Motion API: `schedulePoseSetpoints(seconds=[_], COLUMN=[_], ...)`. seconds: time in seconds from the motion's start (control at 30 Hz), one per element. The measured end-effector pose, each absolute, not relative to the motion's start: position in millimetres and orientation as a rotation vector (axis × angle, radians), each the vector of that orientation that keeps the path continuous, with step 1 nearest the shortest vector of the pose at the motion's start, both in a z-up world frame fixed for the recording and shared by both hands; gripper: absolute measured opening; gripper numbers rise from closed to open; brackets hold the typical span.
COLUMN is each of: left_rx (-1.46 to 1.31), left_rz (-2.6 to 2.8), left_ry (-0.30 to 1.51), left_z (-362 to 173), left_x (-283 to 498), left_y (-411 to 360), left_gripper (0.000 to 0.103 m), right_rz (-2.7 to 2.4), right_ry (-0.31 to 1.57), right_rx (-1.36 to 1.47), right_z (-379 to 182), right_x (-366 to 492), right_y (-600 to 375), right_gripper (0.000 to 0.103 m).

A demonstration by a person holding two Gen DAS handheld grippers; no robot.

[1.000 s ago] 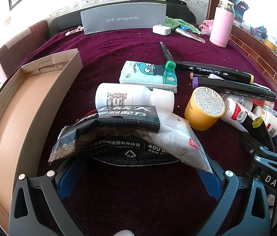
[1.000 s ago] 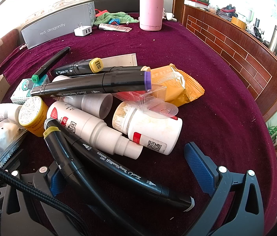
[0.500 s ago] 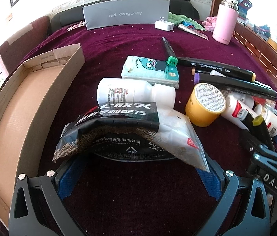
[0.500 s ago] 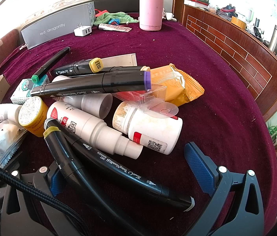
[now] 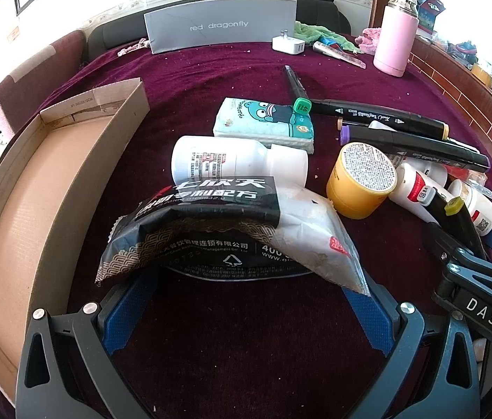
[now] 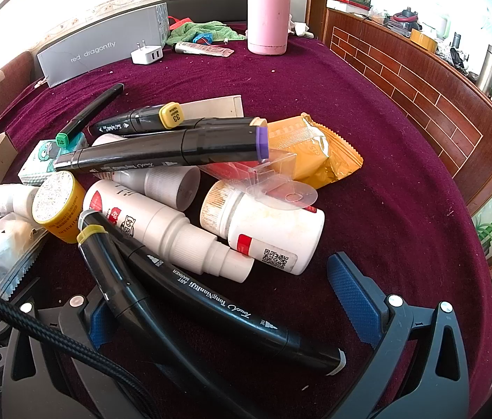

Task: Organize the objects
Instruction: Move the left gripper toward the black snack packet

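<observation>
My left gripper (image 5: 246,293) is open wide over the maroon cloth. A black-and-clear packet (image 5: 211,230) lies across its fingertips, not pinched. Behind the packet are a white bottle (image 5: 232,160), a tissue pack (image 5: 263,122) and a yellow jar (image 5: 361,185). The open cardboard box (image 5: 36,188) sits just to the left. My right gripper (image 6: 218,286) is also open. A black marker (image 6: 232,307) lies loose between its fingers. Ahead of it are a white spray bottle (image 6: 162,227), a pill bottle (image 6: 267,234), a purple-capped marker (image 6: 176,146) and an orange packet (image 6: 312,153).
At the back stand a grey "red dragonfly" box (image 5: 221,28), a white charger (image 5: 288,43), a green cloth (image 6: 204,31) and a pink flask (image 5: 394,35). A brick-patterned wooden ledge (image 6: 420,80) borders the right side. Bare cloth lies to the right of the pile.
In the left wrist view the packet, bottle and box have slid slightly up and away, so the left gripper has drawn back a little. The right wrist view is unchanged.
</observation>
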State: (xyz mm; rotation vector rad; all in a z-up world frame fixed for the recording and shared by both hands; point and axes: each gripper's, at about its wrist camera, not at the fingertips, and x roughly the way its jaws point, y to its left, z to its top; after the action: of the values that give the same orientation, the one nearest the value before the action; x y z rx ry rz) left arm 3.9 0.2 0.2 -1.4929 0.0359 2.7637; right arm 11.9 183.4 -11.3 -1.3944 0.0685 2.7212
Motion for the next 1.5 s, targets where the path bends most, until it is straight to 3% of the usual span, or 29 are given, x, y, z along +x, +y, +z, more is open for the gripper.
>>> schedulePoseSetpoints(seconds=[0.33,1.5], left_rx=[-1.488,-1.479], left_rz=[2.653,2.668], left_ry=[0.102,0.103], left_z=[1.9,3.0], left_x=[11.4,14.9], left_y=[-2.9,-2.0], left_gripper=[0.102,0.102], right_rz=[2.672,2.640], right_ry=[0.052,0.105], right_rx=[-1.566,-1.447], right_z=[-9.2,-12.9], right_x=[5.4,23.8], right_y=[189.8,184.9], right_gripper=[0.103,0.103])
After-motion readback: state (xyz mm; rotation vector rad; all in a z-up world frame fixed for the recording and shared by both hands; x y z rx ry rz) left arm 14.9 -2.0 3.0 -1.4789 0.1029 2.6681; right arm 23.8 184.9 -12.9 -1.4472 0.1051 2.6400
